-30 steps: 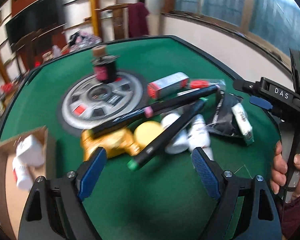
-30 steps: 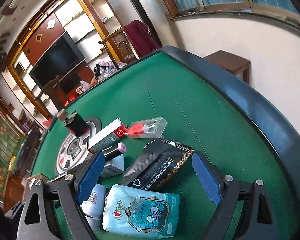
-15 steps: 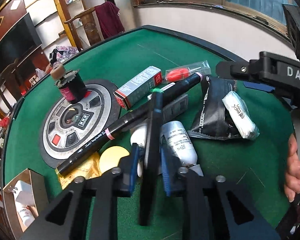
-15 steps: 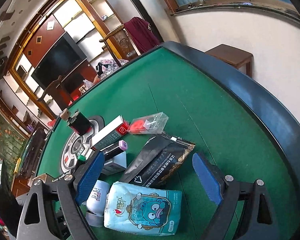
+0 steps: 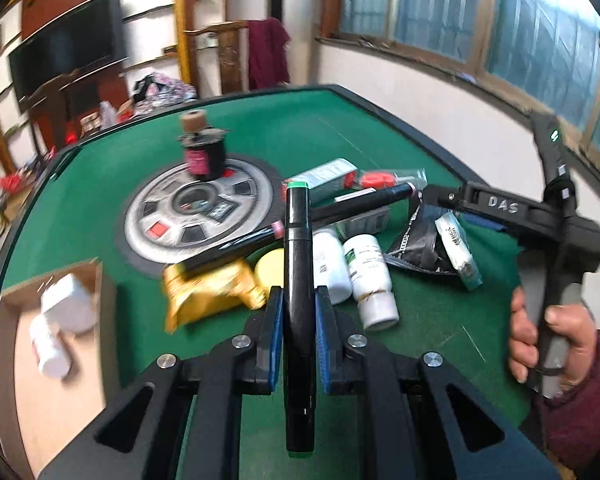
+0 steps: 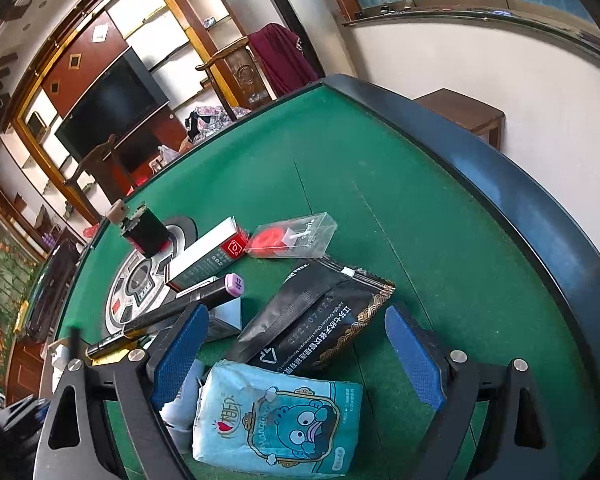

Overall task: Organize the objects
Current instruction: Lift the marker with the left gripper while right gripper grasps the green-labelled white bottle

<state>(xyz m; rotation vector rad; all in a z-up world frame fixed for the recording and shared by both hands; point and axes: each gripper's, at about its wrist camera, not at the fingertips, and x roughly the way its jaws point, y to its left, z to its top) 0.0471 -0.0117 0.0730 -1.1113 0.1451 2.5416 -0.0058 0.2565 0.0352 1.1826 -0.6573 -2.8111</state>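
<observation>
My left gripper [image 5: 298,308] is shut on a black marker with green ends [image 5: 298,264] and holds it above the green table, pointing away. Below it lie a second black marker with a pink end [image 5: 340,210], two white bottles [image 5: 370,276], a gold packet [image 5: 208,294] and a yellow disc [image 5: 270,270]. My right gripper [image 6: 300,348] is open and empty, hovering over a black pouch [image 6: 316,320] and a blue tissue pack [image 6: 276,416]. It also shows in the left wrist view [image 5: 500,208].
A cardboard box [image 5: 52,360] holding white bottles [image 5: 56,320] sits at the left table edge. A grey round mat [image 5: 196,216] carries a black spool [image 5: 202,156]. A green-white carton [image 6: 208,254] and a clear packet with a red item [image 6: 292,236] lie beyond the pouch.
My left gripper closed on the green-ended marker and lifted it off the pile. The right gripper stayed open over the pouch and tissue pack.
</observation>
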